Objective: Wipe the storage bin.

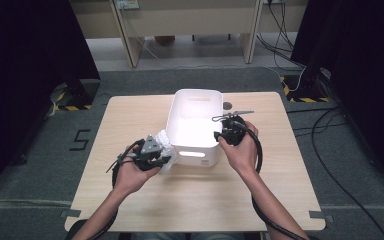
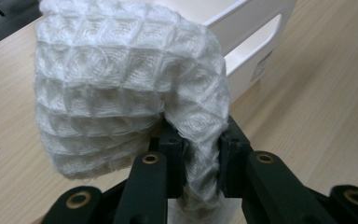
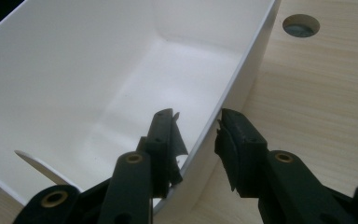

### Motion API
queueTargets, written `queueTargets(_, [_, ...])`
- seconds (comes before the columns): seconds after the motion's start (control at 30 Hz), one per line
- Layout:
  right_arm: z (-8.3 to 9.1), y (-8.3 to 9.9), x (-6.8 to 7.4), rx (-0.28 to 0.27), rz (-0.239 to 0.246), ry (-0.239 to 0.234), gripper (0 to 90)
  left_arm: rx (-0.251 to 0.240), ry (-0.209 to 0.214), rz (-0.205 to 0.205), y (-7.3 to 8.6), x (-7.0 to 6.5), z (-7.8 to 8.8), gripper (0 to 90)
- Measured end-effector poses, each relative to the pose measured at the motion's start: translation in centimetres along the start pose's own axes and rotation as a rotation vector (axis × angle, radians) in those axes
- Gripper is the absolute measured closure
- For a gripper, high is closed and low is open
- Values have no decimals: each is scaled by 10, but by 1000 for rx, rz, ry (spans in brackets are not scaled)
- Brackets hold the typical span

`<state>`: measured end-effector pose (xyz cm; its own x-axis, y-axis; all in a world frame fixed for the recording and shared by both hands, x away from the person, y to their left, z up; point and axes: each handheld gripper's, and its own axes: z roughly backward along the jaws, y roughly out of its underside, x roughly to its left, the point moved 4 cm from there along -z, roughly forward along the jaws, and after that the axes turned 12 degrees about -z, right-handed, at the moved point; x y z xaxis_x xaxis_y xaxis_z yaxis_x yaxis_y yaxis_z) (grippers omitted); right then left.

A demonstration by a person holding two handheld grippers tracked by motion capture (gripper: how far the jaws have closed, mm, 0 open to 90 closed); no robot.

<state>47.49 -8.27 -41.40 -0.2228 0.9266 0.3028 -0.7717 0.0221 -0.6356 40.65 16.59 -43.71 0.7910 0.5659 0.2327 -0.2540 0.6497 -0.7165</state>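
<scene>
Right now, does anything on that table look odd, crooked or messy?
Nothing looks spilled or broken. The white waffle-weave cloth hangs bunched from the left gripper beside the white plastic bin, not in it. The right gripper straddles the bin's wall, one jaw inside, one outside. The bin sits upright.

One white bin (image 1: 194,131), one white waffle cloth (image 1: 166,145) — two hand-held grippers, one table (image 1: 130,120).

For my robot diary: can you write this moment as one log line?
left gripper: shut on white cloth | right gripper: astride bin wall, open | bin on table
</scene>
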Motion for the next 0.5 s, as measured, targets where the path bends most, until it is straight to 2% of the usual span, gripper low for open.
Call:
queueTargets(0.17, [0,-1,0,4,14,-2,666,-3,10,13,-2,-1,-2,755])
queueTargets(0.5, [-1,0,1,-7,40,-11,678,-12,3,27,-5,-3,-6,758])
